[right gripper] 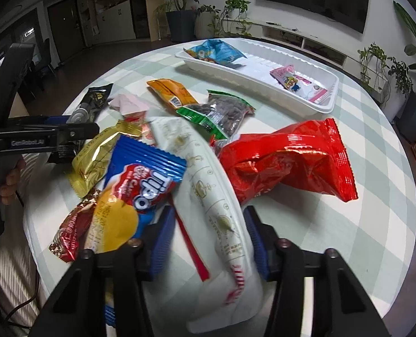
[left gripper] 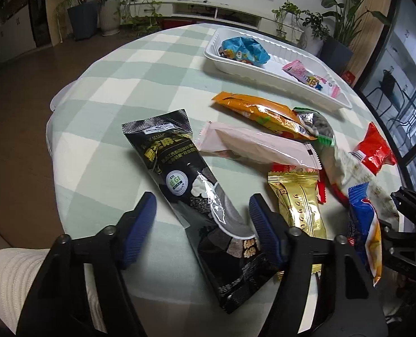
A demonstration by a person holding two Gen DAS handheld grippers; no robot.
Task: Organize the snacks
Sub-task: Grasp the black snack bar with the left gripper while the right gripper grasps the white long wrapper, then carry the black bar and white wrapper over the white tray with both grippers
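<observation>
On the round table with its green-and-white checked cloth [left gripper: 140, 64]: a scatter of snack packets, plus a white plastic tray [left gripper: 286, 80] at the far side. In the tray already: a blue cartoon packet [left gripper: 245, 49] at one end, a pink cartoon packet [left gripper: 310, 78] at the other. Loose on the cloth: black pouch [left gripper: 185, 185], pale pink bar wrapper [left gripper: 261, 146], orange packet [left gripper: 261, 113], green-edged bag of dark seeds [right gripper: 219, 112], gold wrapper [left gripper: 300, 205], red foil bag [right gripper: 289, 160], blue Tipo packet [right gripper: 143, 185], long white packet [right gripper: 216, 213].

Left gripper [left gripper: 202, 221]: jaws apart, straddling the lower half of the black pouch, right pad touching or very near its edge, left pad clear of it.

Right gripper [right gripper: 210, 241]: jaws apart as well, either side of the long white packet, not clamped. White packet slightly blurred, leaning across the Tipo packet and beside the red foil bag.
</observation>
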